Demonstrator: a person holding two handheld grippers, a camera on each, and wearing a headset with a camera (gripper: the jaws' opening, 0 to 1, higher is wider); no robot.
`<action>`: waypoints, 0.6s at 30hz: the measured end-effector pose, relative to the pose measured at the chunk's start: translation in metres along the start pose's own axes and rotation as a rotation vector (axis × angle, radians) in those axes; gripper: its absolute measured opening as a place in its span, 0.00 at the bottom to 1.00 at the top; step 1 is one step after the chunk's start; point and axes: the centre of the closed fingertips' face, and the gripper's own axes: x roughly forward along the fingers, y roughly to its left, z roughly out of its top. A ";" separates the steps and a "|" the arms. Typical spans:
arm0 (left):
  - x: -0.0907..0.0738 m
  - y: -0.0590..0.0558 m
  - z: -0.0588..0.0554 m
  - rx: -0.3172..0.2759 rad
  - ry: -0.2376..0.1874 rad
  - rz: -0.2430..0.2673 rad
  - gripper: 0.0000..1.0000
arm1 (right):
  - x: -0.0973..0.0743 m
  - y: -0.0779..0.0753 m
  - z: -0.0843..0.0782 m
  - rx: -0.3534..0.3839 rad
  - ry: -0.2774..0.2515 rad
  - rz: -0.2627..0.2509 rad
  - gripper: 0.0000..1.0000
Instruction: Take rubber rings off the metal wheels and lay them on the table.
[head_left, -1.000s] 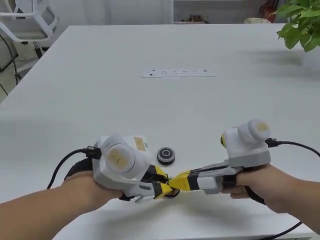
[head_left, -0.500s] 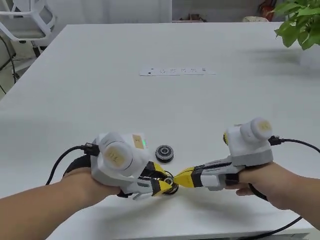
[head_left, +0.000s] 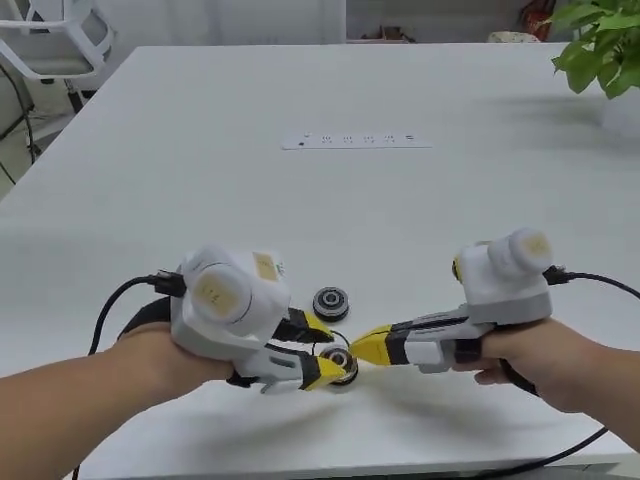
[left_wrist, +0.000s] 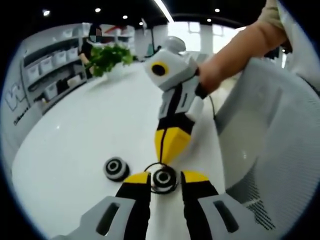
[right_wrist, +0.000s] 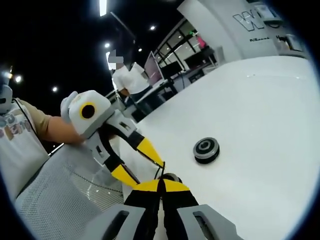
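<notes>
One white table (head_left: 420, 210) | power strip (head_left: 357, 141) centre | plant (head_left: 598, 45) far-right corner

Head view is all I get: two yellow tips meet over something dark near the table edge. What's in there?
Observer: The left gripper view shows a metal wheel held between the left gripper's jaws.
Operator: And the other tip?
Observer: The right gripper, jaws shut, pinches a thin black ring that loops up off that wheel.
Operator: Is the ring free?
Observer: Not yet, it seems; the loop's lower end meets the wheel.
</notes>
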 end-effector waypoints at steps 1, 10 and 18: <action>-0.002 0.000 0.002 -0.008 -0.009 -0.002 0.25 | 0.000 0.002 0.001 0.001 -0.002 0.001 0.00; -0.025 0.000 0.014 -0.040 -0.070 0.006 0.35 | -0.001 0.013 0.008 -0.012 -0.018 0.014 0.00; -0.050 0.005 0.019 -0.076 -0.121 0.040 0.49 | 0.000 0.020 0.017 -0.028 -0.036 0.029 0.00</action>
